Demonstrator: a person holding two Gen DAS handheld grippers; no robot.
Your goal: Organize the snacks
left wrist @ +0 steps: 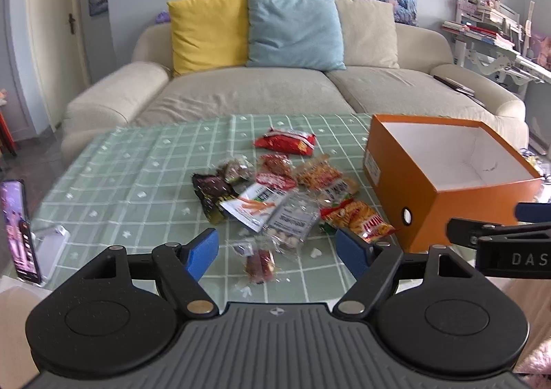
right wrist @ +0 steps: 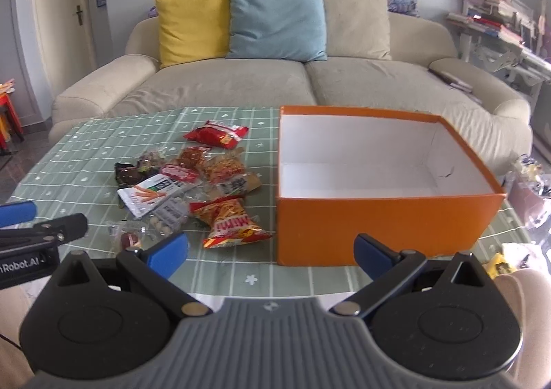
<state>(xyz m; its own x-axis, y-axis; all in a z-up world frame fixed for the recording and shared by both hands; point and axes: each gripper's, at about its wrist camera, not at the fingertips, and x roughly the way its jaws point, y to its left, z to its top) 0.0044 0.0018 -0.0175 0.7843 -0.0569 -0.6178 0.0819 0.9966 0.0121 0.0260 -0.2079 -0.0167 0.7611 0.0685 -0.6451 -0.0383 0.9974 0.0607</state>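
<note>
Left gripper: jaws spread wide, nothing between the blue pads; it hangs above the near edge of the table, over a small clear packet with a dark red sweet. Right gripper: jaws likewise wide apart and empty, positioned at the near edge in front of the orange box.

The box stands open at the right side of the table; its white interior holds nothing visible. Snack pile lies loose on the green checked cloth at mid-table, just left of the box. A red packet sits apart toward the far edge. An orange crisp packet lies nearest the box, not touching it. A phone stands propped at the left edge.
</note>
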